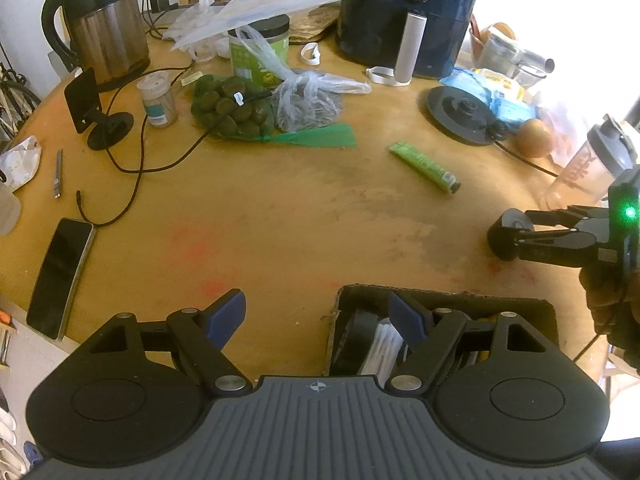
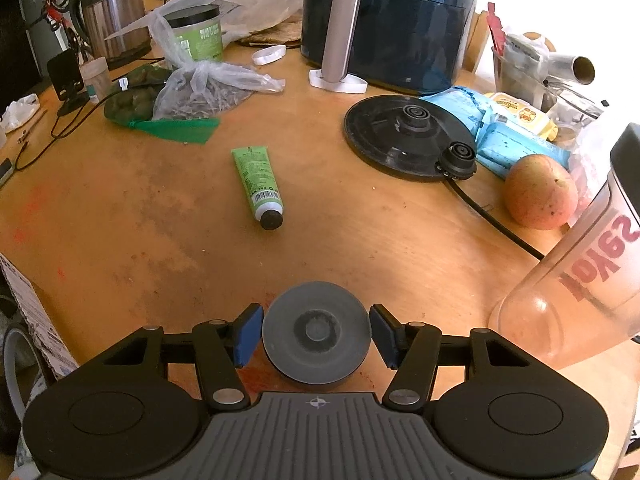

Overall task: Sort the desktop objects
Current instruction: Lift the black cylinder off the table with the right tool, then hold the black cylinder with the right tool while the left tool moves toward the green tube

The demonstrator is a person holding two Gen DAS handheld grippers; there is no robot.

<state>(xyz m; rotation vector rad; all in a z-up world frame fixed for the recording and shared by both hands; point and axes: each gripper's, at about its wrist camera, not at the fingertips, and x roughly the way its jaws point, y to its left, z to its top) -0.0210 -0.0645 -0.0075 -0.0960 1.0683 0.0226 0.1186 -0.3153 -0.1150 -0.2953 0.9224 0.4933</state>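
Observation:
My right gripper has its blue pads on either side of a round dark grey disc that rests on the wooden table; the pads touch its rim. In the left wrist view the same disc sits at the right gripper's tip. My left gripper is open and empty, its right finger over a brown cardboard box holding several dark and white items. A green tube with a black cap lies mid-table, also in the left wrist view.
A black phone, cable and pen lie left. Kettle, green jar, bagged items, air fryer, kettle base, apple and clear shaker bottle ring the table.

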